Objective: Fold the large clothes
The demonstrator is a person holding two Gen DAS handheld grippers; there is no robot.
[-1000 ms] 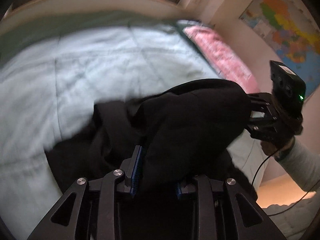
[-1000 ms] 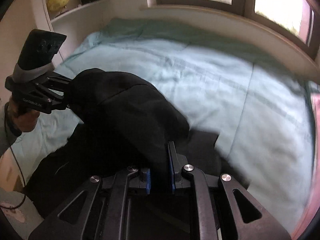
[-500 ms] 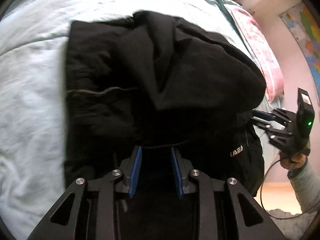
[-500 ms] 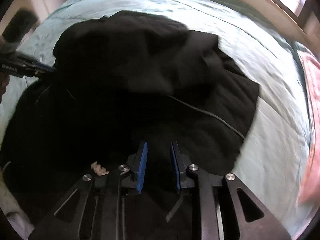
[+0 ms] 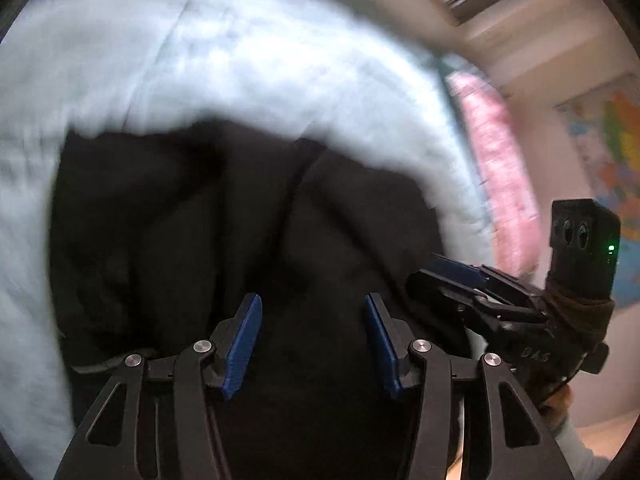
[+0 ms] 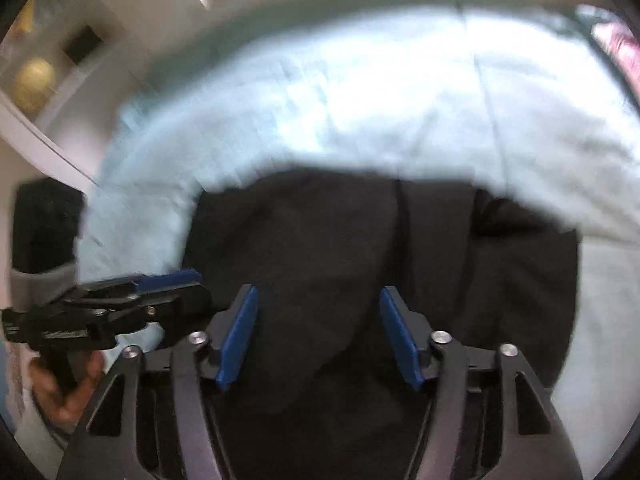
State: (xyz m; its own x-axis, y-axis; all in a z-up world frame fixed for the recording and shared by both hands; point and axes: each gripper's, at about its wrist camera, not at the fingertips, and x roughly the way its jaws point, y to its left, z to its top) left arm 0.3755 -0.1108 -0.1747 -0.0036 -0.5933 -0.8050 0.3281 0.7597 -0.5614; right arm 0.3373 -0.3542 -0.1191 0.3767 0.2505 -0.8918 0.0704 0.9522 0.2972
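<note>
A black garment (image 5: pixel 240 240) lies bunched on the pale blue bed (image 5: pixel 200 60). Above its near edge, the left gripper (image 5: pixel 312 344) and right gripper (image 6: pixel 318 332) hover side by side, fingers spread wide, gripping nothing.

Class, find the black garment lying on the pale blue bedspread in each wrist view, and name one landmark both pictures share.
Left wrist view: the black garment fills the centre and lower half, beyond the open left gripper.
Right wrist view: the black garment fills the centre and lower right, beyond the open right gripper.
Shared landmark: the pale blue bedspread, arching above the garment in both.
</note>
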